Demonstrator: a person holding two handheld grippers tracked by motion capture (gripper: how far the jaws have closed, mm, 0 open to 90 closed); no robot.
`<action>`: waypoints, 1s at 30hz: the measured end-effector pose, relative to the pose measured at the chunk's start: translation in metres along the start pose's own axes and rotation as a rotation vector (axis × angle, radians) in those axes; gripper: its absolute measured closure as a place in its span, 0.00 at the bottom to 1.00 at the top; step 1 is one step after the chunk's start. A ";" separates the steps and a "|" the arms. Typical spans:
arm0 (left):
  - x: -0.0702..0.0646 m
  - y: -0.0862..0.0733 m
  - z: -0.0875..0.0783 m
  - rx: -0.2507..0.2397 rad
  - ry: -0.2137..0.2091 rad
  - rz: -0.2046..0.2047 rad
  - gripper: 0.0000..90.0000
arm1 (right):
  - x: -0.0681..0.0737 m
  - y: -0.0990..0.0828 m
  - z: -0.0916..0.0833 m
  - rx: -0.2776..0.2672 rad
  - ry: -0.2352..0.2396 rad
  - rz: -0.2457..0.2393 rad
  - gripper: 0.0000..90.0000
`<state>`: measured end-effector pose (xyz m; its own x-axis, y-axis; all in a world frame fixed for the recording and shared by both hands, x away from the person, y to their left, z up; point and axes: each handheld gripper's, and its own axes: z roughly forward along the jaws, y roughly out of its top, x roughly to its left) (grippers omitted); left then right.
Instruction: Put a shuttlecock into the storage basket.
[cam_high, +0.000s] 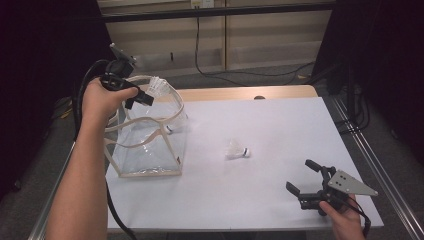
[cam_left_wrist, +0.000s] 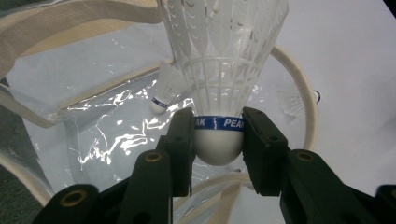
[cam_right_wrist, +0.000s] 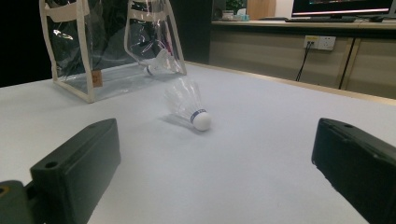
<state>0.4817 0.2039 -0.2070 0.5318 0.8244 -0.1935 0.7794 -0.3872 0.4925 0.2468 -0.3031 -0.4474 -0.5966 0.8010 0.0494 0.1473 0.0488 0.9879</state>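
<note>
Table (cam_high: 260, 200): shuttlecock (cam_high: 170, 129) in clear bag (cam_high: 150, 150).

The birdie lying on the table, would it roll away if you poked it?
The shuttlecock on the table would probably swing in a curve rather than roll straight, since its round cork nose is narrower than its feather skirt. It looks very light, so a poke may skid it. The thin feathers could bend or snap if squeezed.

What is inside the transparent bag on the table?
One shuttlecock lies inside the transparent bag, near its bottom. The shuttlecock held by the left gripper above the opening covers part of the inside.
</note>
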 end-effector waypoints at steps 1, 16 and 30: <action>0.001 0.000 0.000 0.002 -0.001 -0.006 0.73 | 0.000 0.000 0.000 0.000 0.000 0.002 0.01; 0.011 -0.004 0.006 -0.001 0.044 -0.031 0.73 | 0.000 0.000 0.001 0.000 0.002 -0.002 0.01; 0.024 -0.009 0.010 -0.005 0.084 -0.070 0.72 | 0.000 -0.001 0.001 0.004 0.003 -0.002 0.01</action>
<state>0.4907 0.2234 -0.2244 0.4459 0.8815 -0.1557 0.8119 -0.3251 0.4849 0.2473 -0.3026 -0.4483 -0.5992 0.7992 0.0475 0.1493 0.0533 0.9874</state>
